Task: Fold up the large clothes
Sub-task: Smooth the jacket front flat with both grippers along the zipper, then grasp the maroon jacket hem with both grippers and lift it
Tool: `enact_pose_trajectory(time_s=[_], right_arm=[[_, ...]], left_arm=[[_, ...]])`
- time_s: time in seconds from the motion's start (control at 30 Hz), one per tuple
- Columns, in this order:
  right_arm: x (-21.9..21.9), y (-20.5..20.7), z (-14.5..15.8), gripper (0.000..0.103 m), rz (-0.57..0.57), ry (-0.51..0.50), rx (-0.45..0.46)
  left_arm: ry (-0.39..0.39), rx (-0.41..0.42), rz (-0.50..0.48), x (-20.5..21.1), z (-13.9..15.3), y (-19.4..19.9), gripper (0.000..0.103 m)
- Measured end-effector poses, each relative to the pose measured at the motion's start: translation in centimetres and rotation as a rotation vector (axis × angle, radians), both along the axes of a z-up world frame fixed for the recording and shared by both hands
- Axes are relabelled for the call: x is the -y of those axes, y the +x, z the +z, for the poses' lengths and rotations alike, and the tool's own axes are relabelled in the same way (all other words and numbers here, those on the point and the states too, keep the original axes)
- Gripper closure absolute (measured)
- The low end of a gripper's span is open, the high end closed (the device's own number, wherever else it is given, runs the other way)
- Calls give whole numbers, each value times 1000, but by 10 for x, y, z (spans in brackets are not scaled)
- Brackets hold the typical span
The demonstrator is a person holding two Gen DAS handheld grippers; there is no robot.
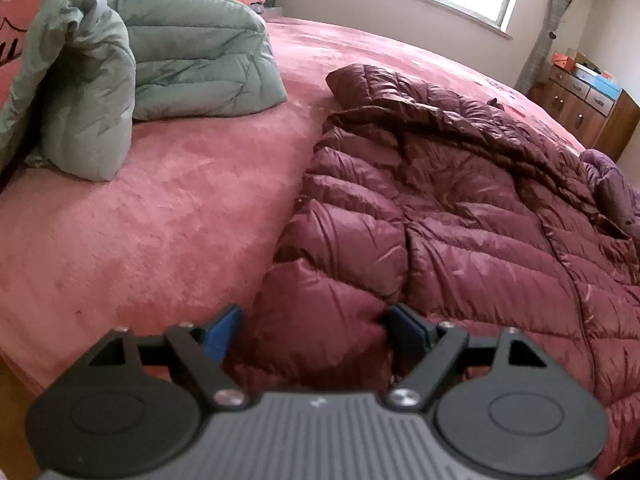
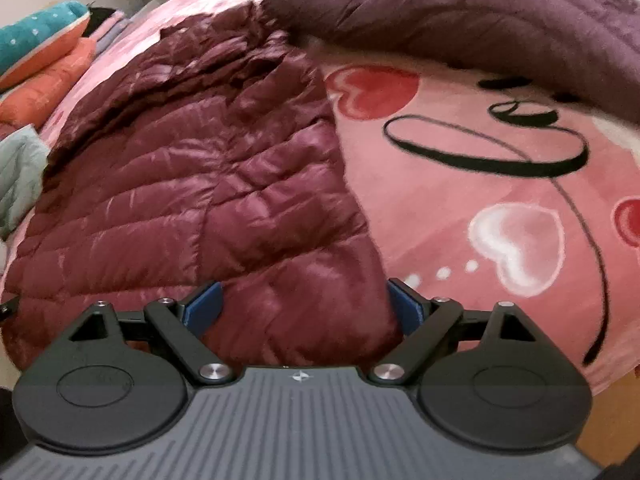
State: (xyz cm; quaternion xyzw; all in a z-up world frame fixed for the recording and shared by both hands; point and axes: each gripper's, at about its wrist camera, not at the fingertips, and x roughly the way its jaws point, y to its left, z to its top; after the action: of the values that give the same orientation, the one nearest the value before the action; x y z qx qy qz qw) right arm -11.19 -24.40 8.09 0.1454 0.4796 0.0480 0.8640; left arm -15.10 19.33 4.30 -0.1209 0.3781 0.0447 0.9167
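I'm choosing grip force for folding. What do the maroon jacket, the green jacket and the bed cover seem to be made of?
Maroon jacket: probably thin nylon or polyester shell over puffy fill, going by its glossy highlights and stitched quilt channels.
Green jacket: similar quilted padding, but a matte shell with little shine.
Bed cover: looks like plush fleece, with a fuzzy nap and printed hearts.
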Motion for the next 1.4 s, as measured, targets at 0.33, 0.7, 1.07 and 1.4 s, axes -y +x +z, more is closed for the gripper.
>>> enact_pose_trajectory(time_s=[0.33,0.7,1.07,1.4], right_arm=[[-19,-8,-2,0,92,41,-87],[-46,-16,-8,12,242,-39,-108],[-37,-17,-3,74,231,97,-34],[-16,-19,12,80,212,380,89]], left_arm=[[-31,-21,-28,3,-3,-1,21],[-78,-8,-93,8,-1,-4,60],[-214,29,-140,9,3,-2,90],[-330,111,-166,7,30,-12,94]])
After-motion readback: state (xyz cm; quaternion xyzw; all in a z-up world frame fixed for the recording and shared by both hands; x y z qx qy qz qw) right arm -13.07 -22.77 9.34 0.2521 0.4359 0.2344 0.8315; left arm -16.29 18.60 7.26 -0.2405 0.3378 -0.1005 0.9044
